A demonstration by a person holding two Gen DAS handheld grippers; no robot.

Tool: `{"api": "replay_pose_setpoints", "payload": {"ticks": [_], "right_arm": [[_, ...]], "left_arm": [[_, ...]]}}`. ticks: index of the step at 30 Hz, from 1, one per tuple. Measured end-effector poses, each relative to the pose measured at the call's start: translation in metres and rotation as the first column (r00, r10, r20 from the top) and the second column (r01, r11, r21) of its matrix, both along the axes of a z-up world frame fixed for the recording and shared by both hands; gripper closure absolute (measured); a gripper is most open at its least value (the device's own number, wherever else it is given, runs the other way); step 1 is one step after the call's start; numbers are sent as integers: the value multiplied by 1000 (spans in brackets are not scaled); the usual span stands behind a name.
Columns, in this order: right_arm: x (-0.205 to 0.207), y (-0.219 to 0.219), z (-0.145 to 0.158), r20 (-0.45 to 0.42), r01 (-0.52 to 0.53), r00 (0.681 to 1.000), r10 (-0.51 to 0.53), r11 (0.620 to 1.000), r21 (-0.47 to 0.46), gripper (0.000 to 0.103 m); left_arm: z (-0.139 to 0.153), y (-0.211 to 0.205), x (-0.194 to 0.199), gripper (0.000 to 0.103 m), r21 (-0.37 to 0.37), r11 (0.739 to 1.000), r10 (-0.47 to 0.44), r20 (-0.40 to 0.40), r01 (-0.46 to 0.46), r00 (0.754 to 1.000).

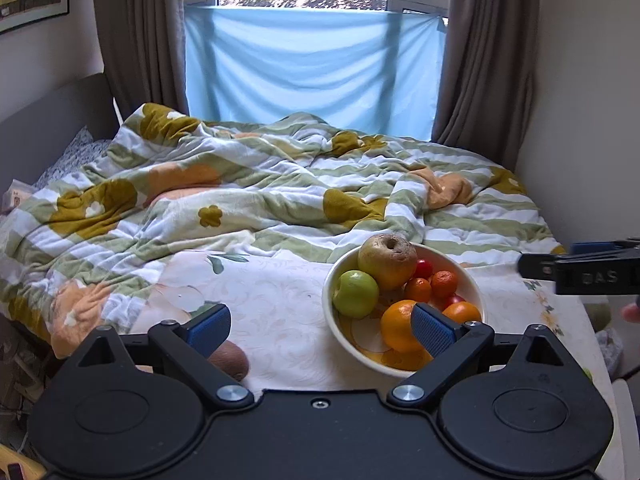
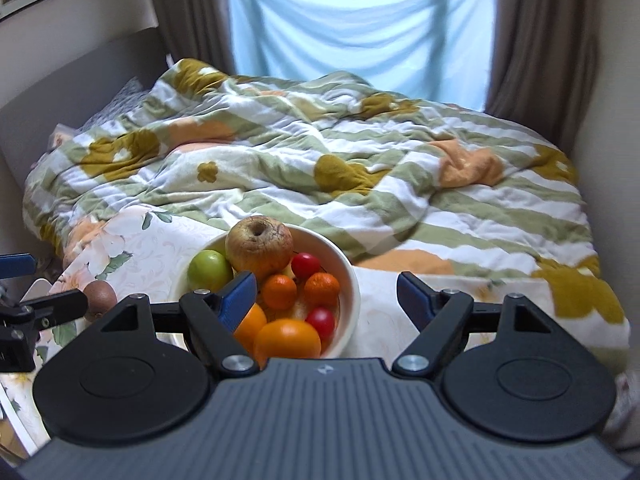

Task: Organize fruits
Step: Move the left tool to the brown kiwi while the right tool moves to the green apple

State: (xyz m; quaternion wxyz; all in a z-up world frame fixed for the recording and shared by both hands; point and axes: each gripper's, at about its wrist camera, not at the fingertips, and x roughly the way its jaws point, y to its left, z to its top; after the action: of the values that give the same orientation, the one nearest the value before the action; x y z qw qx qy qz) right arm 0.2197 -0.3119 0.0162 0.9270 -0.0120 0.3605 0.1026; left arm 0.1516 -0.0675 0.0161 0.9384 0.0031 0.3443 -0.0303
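hiding part of the kiwi (image 1: 230,360), the left gripper (image 1: 320,326) hangs spread and empty; the right gripper (image 2: 326,296), spread too, covers an orange (image 2: 250,322) in the bowl (image 2: 354,280).

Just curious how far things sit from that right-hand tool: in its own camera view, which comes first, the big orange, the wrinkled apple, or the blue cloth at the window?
1. Big orange, at the bowl's near edge.
2. Wrinkled apple, at the bowl's far side.
3. Blue cloth, beyond the bed.
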Motion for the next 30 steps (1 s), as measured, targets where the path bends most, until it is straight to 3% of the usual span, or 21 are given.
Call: {"api": "replay_pose_setpoints", "payload": {"ticks": [1,13,21,30], "right_arm": [[-8,-1,2,4,23,1000,-23,1000,-2,0],[-89,-2,-3,19,232,973,-232,972,-23,0],[-116,-14,-29,4,335,942,-335,942,-15,0],[-117,-35,-75,-44,406,912,-407,913,-22,0]], "left_arm": [[1,4,-3,3,6,1000,-7,3,7,1000],[-12,44,-24,2,32,996,-79,-4,79,997],[-36,67,-18,2,57,991,-120,-11,120,993],[-79,83,12,3,98,988,-115,-52,120,992]]}}
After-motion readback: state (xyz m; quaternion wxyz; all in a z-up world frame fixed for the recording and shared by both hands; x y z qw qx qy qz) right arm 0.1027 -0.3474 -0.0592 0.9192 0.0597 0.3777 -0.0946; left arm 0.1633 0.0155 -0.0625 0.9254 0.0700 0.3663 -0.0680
